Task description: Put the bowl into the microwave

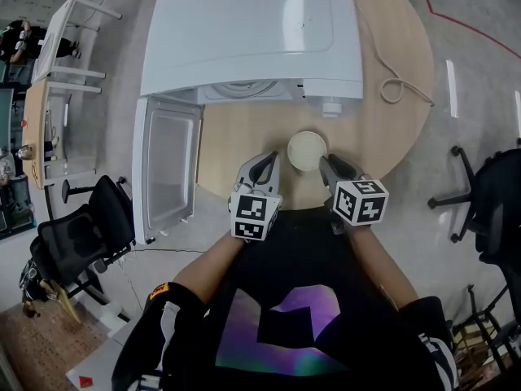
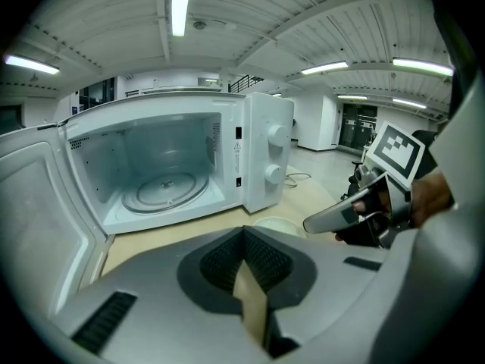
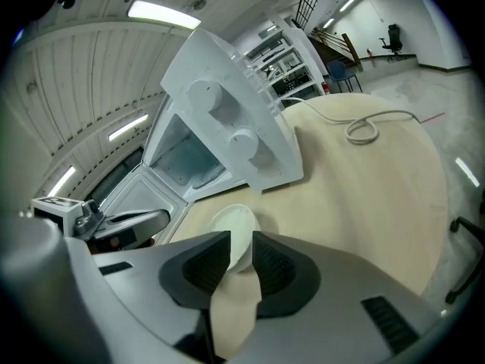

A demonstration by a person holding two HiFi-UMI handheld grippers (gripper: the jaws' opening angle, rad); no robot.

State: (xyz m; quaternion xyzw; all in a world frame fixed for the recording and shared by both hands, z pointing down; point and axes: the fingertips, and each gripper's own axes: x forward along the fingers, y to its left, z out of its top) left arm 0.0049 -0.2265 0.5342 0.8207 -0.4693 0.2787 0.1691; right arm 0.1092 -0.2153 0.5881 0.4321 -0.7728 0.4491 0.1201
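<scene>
Nothing was actually readable. The microwave (image 2: 189, 158) had a small sticker (image 2: 237, 157) on its front, but the print was way too tiny.

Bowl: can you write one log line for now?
right gripper shut on bowl rim | left gripper shut, empty | microwave door open

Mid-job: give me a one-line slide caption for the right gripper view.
Right gripper grips the bowl by its rim on the table, open microwave just beyond.

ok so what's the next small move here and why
Probably lift the bowl slightly with the right gripper: its jaws look closed on the rim, the bowl seems to rest on the table, and the microwave stands open.
</scene>
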